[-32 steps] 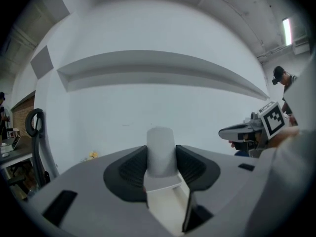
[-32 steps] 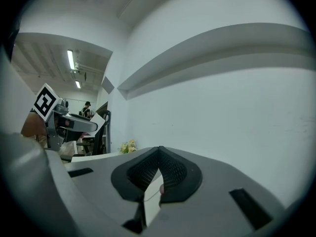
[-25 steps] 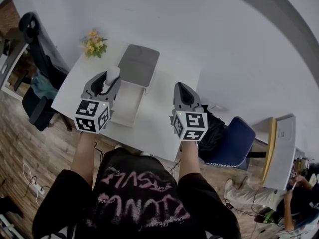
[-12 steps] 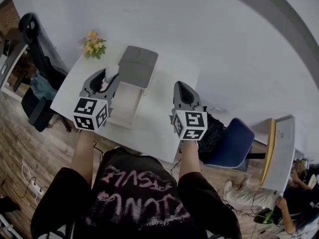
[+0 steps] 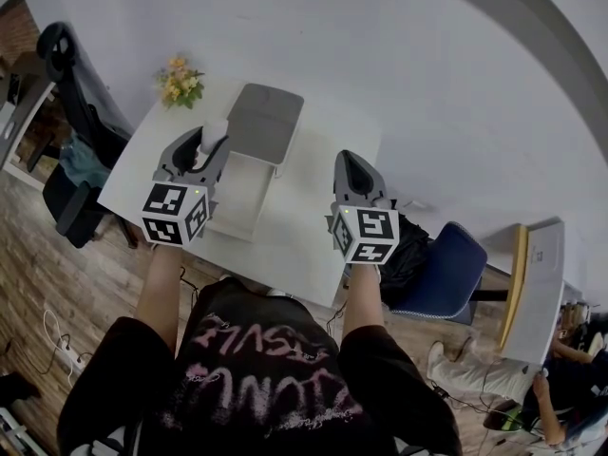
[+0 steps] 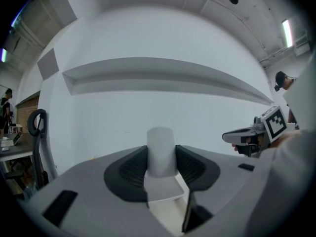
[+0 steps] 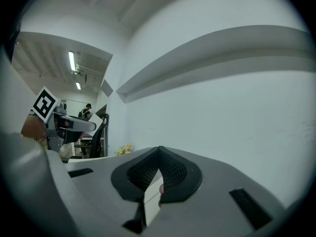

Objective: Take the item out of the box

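The item [image 5: 213, 133] is white; the box [image 5: 237, 193] is white, its lid [image 5: 264, 123] grey. Yellow flowers [image 5: 179, 81] mark the white desk's [image 5: 304, 226] far-left corner.

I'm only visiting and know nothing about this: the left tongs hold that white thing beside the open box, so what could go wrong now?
The white item looks smooth and rounded, and the left tongs pinch only its sides, so it might slip and drop onto the box or table. The flowers stand close by on that side; a wide swing could knock them.
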Tool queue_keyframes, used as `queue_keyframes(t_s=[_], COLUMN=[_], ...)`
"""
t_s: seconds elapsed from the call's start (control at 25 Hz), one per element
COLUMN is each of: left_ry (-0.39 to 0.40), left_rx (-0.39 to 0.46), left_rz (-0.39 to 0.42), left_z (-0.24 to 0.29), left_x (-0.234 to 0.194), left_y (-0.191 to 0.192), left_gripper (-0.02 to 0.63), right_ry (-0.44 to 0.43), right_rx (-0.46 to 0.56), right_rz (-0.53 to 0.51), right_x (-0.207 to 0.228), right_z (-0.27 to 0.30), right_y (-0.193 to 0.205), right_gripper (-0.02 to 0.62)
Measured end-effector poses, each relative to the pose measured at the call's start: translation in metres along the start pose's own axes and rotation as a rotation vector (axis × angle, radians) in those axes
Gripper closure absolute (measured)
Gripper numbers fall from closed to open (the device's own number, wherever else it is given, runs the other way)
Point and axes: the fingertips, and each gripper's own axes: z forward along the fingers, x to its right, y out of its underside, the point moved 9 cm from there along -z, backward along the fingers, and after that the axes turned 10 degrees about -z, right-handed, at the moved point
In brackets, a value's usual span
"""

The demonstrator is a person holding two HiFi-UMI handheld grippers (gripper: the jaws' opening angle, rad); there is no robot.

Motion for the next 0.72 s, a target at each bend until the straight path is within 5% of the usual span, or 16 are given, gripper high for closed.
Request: queue_keyframes(t_s=[0.72], left_ry=[0.001], left_rx=[0.028], left_rz=[-0.019], left_z=[-0.0082], left_x=[0.0064], left_y=[-0.0034], left_gripper=[0.430], right_ry=[0.003], right_rx=[0.001], right_rz=[-0.034], right_x=[-0.0009], right_z=[-0.0088], right_y=[-0.0011], right_gripper=[0.586])
